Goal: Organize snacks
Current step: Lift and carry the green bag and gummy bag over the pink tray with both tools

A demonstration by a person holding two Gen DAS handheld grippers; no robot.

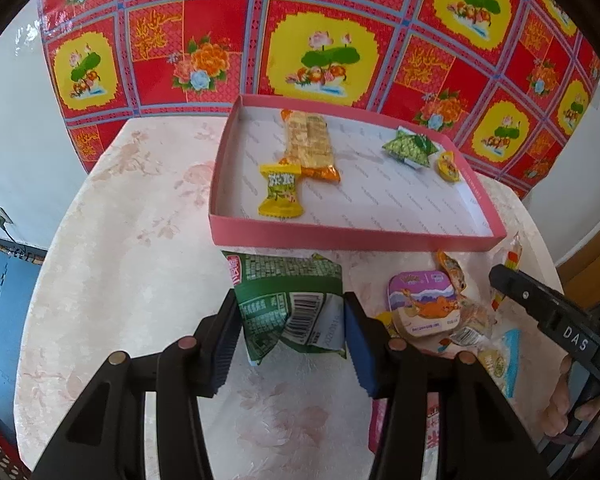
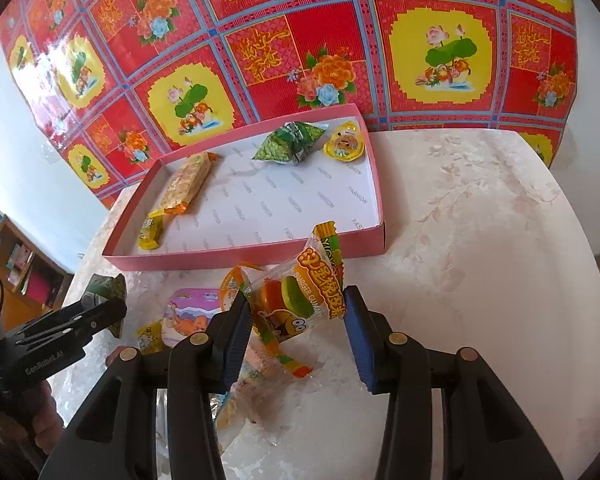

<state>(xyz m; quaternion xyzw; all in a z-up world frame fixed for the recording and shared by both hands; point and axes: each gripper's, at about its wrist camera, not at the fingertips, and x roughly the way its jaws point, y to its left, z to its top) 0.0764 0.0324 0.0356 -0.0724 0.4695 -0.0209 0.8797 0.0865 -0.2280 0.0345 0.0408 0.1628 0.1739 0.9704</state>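
From my seat, the left gripper (image 1: 292, 320) covers both edges of the green packet (image 1: 290, 300); its small print is unreadable, and the pink wrapper (image 1: 432, 428) is cut off behind my finger.

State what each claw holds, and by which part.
Left claw: green snack packet, gripped across its barcode end. Right claw: burger gummy packet, gripped by its two side edges.

Pink tray (image 1: 352, 236), white printed lining. Behind tray: red-yellow floral cloth (image 1: 324, 52). Before tray: green packet (image 1: 288, 304), orange-green burger gummy pack (image 2: 296, 300). Counter (image 1: 132, 272) pale, faint pink flowers.
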